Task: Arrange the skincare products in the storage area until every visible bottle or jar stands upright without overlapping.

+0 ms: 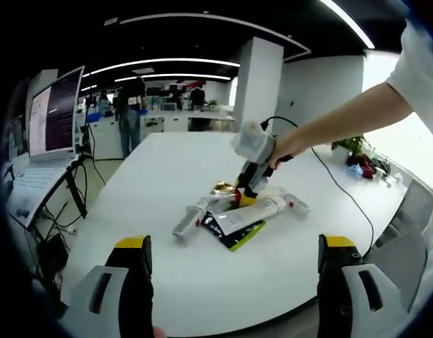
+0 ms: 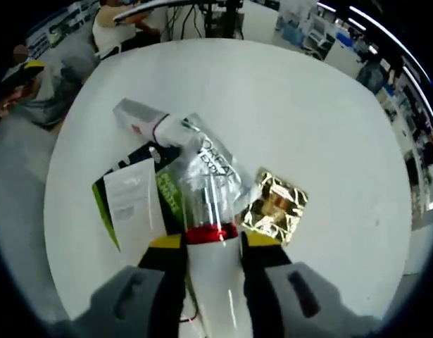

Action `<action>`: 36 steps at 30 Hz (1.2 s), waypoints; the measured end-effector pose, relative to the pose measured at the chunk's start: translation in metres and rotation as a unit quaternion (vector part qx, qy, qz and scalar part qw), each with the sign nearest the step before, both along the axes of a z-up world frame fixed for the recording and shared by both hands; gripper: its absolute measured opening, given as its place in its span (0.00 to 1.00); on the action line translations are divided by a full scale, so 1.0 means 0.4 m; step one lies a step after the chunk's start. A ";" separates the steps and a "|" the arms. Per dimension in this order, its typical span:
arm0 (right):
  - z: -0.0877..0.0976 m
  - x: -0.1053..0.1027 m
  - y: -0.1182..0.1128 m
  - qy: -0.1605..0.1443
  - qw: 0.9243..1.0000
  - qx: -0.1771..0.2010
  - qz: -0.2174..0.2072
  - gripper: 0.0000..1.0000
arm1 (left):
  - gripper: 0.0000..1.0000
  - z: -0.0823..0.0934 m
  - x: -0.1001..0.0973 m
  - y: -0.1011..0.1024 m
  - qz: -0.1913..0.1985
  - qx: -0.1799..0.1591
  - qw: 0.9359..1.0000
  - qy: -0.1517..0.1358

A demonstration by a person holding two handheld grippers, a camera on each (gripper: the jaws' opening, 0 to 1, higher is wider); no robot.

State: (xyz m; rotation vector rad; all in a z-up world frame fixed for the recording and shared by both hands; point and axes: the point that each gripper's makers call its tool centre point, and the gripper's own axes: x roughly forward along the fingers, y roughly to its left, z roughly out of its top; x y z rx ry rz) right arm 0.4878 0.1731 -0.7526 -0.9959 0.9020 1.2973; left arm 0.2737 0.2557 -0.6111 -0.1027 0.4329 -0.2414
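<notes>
A pile of skincare products lies flat on the round white table [image 1: 167,169]. It holds a silver tube [image 1: 191,218], a white tube [image 1: 253,211], a black and green packet [image 1: 237,236] and a gold sachet [image 1: 223,188]. My left gripper [image 1: 234,243] stands wide open near the table's front edge, well short of the pile. A person's hand holds my right gripper [image 1: 244,196] down on the pile. In the right gripper view the right gripper [image 2: 215,241] is shut on a white tube with a red ring and clear cap [image 2: 210,211]. Beside it lie the gold sachet [image 2: 276,204], a white packet [image 2: 135,201] and the silver tube [image 2: 142,116].
A monitor [image 1: 58,113] and a laptop stand on a stand left of the table. A black cable [image 1: 336,186] runs across the table's right side toward plants [image 1: 358,153]. People [image 1: 128,113] stand at desks far behind, near a white pillar [image 1: 260,84]. Bare tabletop surrounds the pile.
</notes>
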 end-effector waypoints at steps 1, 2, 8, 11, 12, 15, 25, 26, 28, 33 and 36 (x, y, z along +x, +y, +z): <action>-0.001 -0.001 0.001 0.000 1.000 -0.002 0.003 0.31 | 0.96 0.000 0.000 0.000 0.000 0.000 1.000 0.000; 0.000 0.001 0.001 0.001 1.000 -0.003 0.003 0.31 | 0.96 0.000 0.000 0.000 0.000 0.000 1.000 0.000; 0.001 0.000 -0.001 0.000 1.000 -0.002 0.016 0.30 | 0.96 0.000 0.000 0.001 -0.002 0.001 1.000 0.001; 0.003 -0.002 0.000 -0.008 0.999 0.006 0.034 0.29 | 0.96 0.001 0.000 0.001 -0.001 0.001 1.000 0.000; 0.005 -0.002 -0.001 -0.008 0.999 0.009 0.034 0.29 | 0.96 0.001 0.000 0.002 0.000 0.001 1.000 0.000; 0.009 -0.008 -0.004 -0.005 0.999 0.012 0.039 0.29 | 0.96 0.000 0.001 0.005 0.001 -0.001 1.000 0.000; 0.073 -0.016 -0.024 -0.017 0.997 0.067 0.028 0.28 | 0.96 -0.001 -0.001 0.007 -0.003 0.004 1.000 -0.004; 0.082 -0.016 -0.026 -0.018 0.997 0.076 0.024 0.28 | 0.96 0.000 -0.001 0.005 -0.004 0.005 1.000 -0.005; 0.102 -0.018 -0.031 -0.017 0.995 0.101 0.018 0.28 | 0.96 0.001 -0.001 0.003 -0.006 0.008 1.000 -0.006; 0.143 -0.005 -0.055 -0.018 0.990 0.139 -0.022 0.28 | 0.95 0.001 -0.003 -0.004 -0.012 0.009 1.000 -0.005; 0.166 -0.003 -0.076 -0.019 0.987 0.156 -0.037 0.28 | 0.95 0.001 -0.004 -0.008 -0.015 0.013 1.000 -0.004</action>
